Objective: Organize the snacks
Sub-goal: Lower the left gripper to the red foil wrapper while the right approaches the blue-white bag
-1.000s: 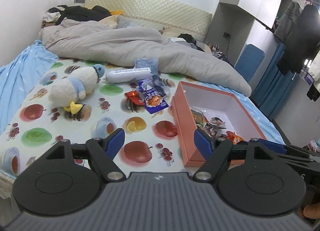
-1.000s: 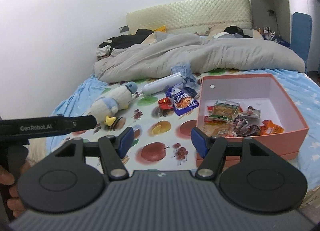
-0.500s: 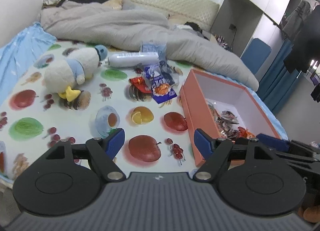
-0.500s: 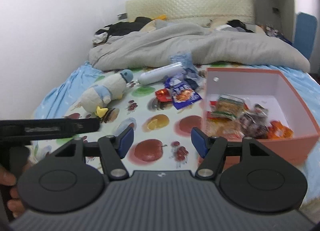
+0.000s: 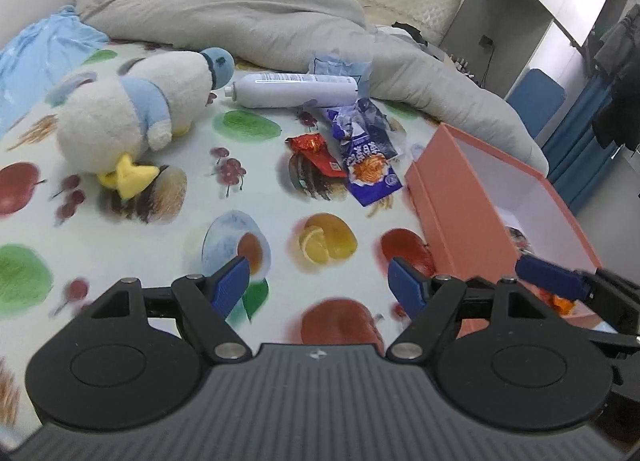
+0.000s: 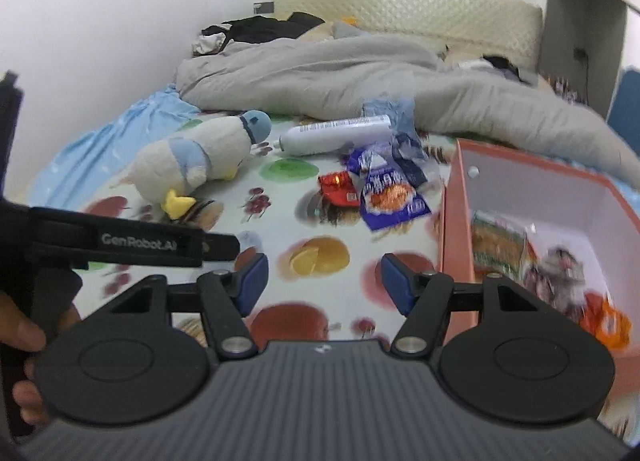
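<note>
Purple crinkled snack packet (image 5: 370, 165) is lying ahead of my gaping left tongs (image 5: 320, 285); right tongs (image 6: 322, 281) are gaping too.

The right gripper (image 6: 322, 279) hangs wide open at lower centre above the fruit-print bed sheet (image 6: 280, 229). At centre lie a purple snack packet (image 6: 390, 199) and a red packet (image 6: 338, 189); the pink box (image 6: 456, 229) at right holds snacks.
</note>
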Motion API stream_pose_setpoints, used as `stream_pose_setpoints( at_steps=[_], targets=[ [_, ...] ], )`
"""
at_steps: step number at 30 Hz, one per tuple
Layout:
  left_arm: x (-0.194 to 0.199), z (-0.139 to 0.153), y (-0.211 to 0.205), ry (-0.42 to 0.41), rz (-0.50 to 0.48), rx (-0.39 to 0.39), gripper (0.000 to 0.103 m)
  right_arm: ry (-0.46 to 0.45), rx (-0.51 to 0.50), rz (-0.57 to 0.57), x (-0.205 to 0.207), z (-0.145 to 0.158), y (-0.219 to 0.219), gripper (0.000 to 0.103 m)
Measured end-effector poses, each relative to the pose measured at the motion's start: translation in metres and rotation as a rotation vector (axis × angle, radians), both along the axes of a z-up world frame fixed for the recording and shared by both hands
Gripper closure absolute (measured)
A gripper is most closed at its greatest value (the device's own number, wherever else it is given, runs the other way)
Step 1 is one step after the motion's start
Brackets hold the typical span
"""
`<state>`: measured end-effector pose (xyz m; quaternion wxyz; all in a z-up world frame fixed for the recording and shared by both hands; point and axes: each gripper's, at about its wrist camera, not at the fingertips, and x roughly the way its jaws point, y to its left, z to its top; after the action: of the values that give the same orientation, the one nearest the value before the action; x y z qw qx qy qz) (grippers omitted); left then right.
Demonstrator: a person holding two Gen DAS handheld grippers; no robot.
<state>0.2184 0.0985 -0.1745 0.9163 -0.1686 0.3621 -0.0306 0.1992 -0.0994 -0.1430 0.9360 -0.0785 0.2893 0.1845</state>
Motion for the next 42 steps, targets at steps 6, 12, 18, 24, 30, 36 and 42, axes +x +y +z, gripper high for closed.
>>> stream_pose_setpoints(
  at_steps=[6, 12, 18, 24, 30, 36, 42],
  targets=[
    [0.062, -0.031, 0.014, -0.018, -0.024, -0.004, 0.023, -0.004, -0.047, -0.042, 0.055, -0.023, 0.017, 0.043],
    [0.126, -0.049, 0.035, 0.004, 0.005, -0.059, 0.023, 0.004, -0.080, -0.068, 0.113, -0.031, 0.021, 0.043],
    [0.185, -0.055, 0.044, 0.021, 0.042, -0.173, 0.023, 0.020, 0.037, -0.110, 0.165, -0.041, 0.017, 0.043],
    [0.223, -0.069, 0.057, 0.054, 0.107, -0.247, 0.024, 0.038, 0.088, -0.146, 0.207, -0.038, 0.011, 0.043],
    [0.258, -0.080, 0.041, 0.060, 0.004, -0.171, 0.030, 0.198, -0.025, -0.129, 0.276, -0.049, 0.020, 0.043],
    [0.282, -0.094, 0.024, 0.076, -0.085, -0.081, 0.042, 0.379, -0.107, 0.005, 0.324, -0.067, 0.030, 0.042],
    [0.290, -0.099, 0.020, 0.045, -0.165, -0.029, 0.042, 0.391, -0.232, 0.101, 0.345, -0.073, 0.042, 0.036]
  ],
)
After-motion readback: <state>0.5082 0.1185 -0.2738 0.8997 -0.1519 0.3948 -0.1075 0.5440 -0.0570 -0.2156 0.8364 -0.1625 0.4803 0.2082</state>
